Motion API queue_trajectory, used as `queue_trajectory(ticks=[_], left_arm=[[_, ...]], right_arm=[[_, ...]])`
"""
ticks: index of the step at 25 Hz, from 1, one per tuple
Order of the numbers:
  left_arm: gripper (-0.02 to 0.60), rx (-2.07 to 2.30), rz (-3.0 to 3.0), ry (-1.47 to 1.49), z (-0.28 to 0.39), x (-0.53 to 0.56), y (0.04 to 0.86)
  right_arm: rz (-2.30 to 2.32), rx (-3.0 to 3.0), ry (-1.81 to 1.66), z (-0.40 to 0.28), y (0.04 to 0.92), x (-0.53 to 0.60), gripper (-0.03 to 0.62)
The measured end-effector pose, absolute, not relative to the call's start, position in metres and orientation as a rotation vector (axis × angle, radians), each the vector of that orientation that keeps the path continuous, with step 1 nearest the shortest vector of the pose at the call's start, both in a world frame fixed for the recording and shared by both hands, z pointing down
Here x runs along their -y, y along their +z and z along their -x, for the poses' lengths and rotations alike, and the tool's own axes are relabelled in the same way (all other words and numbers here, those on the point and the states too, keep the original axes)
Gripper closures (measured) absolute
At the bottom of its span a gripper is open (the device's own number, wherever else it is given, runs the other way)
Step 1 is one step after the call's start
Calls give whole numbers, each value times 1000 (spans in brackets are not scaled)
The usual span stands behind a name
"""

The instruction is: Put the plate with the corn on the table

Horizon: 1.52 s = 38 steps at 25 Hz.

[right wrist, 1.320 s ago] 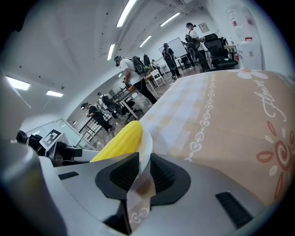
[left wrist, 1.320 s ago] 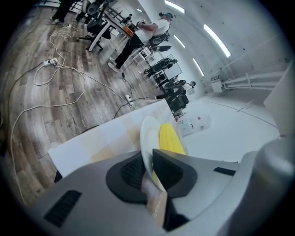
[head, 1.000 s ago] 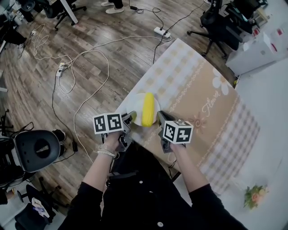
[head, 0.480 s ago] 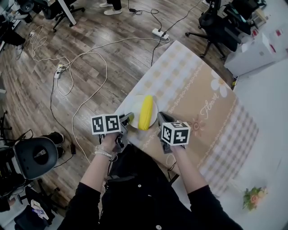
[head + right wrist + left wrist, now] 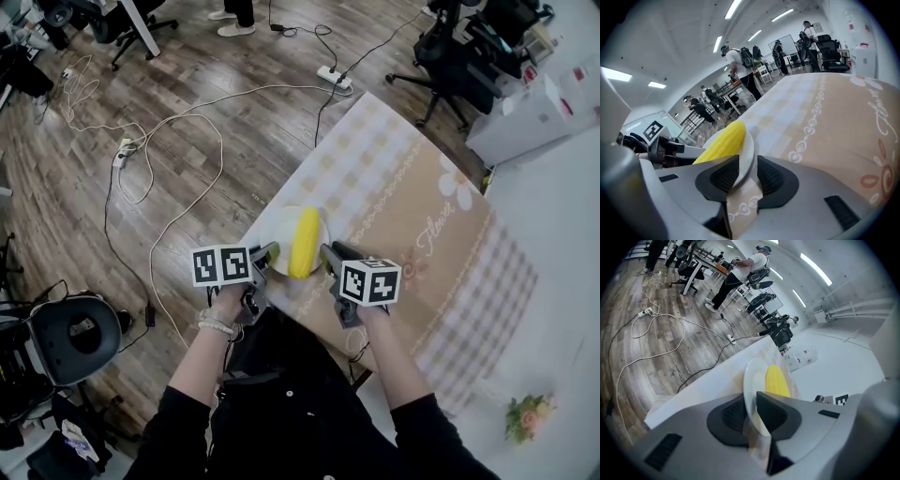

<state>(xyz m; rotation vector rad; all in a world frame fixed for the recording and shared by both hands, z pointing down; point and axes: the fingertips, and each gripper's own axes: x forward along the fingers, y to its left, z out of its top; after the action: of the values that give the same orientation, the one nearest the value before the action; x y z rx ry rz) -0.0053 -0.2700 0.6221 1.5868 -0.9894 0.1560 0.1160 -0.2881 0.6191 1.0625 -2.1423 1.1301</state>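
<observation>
White plate (image 5: 280,246) carrying the corn (image 5: 306,242) rests at the near corner of the table (image 5: 422,216). The right gripper (image 5: 327,251) jaws have just been opening; the rim stands loose between them. The left gripper (image 5: 269,251) clamps the opposite rim. Placement appears complete, and only the left release remains.

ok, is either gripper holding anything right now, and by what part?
Left gripper clamps the plate by its rim. The right gripper has just opened its jaws; rim loose between them.
</observation>
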Motion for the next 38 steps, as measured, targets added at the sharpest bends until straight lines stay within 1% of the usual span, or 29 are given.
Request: queue_trajectory(ticks=[2,3,5,7,15,25,32,38], left_arm=[[522,987,-1585,155,5,270,622],[522,986,-1585,156,5,270,622],[522,986,-1593,168,5,270,622],[519,990,-1606,199,5,270,621],[503,998,-1637,331,10,267,621],[502,1067,-1654,361,29,258,622],[548,1155,-1740,359,46,254,609],[563,1189,-1870,385,48,250,587]], right_arm=[[-1057,2122,1098,-116,621,288,459],[-1058,2109,1077,-117,622,288,474],[-1045,2096,1034,-116,623,288,479],[-1030,2090,997,-113,623,287,502],[-1047,2085,977,-113,622,286,503],[-1087,2102,968,-112,619,289,510],[-1151,2133,974,-113,616,288,519],[-1204,2136,897,-119,606,289,543]])
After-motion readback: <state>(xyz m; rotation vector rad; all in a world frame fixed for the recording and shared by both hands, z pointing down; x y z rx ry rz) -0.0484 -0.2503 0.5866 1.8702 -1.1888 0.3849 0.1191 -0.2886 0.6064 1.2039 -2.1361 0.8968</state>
